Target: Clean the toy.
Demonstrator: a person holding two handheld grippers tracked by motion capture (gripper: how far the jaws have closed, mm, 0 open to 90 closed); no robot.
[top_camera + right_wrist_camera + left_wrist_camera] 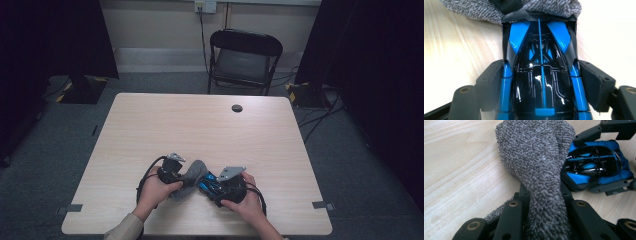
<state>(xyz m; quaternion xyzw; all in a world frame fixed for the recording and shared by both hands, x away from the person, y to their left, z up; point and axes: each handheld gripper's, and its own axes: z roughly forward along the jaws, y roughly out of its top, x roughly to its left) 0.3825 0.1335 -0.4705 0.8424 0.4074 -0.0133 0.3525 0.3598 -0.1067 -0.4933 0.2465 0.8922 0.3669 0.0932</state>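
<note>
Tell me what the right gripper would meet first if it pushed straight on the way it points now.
Probably the grey cloth. The right gripper is shut on the blue and black toy car, whose far end already touches or sits right against the cloth held by the left gripper. The car would press into it first.

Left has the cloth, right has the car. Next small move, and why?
Probably draw the grey terry cloth across the glossy blue-and-black toy car, wiping its body. The left gripper is shut on the bunched cloth, whose free end already lies against one end of the car, and the right gripper clamps the car's sides just above the wooden table, so it seems steadied for a stroke.
</note>
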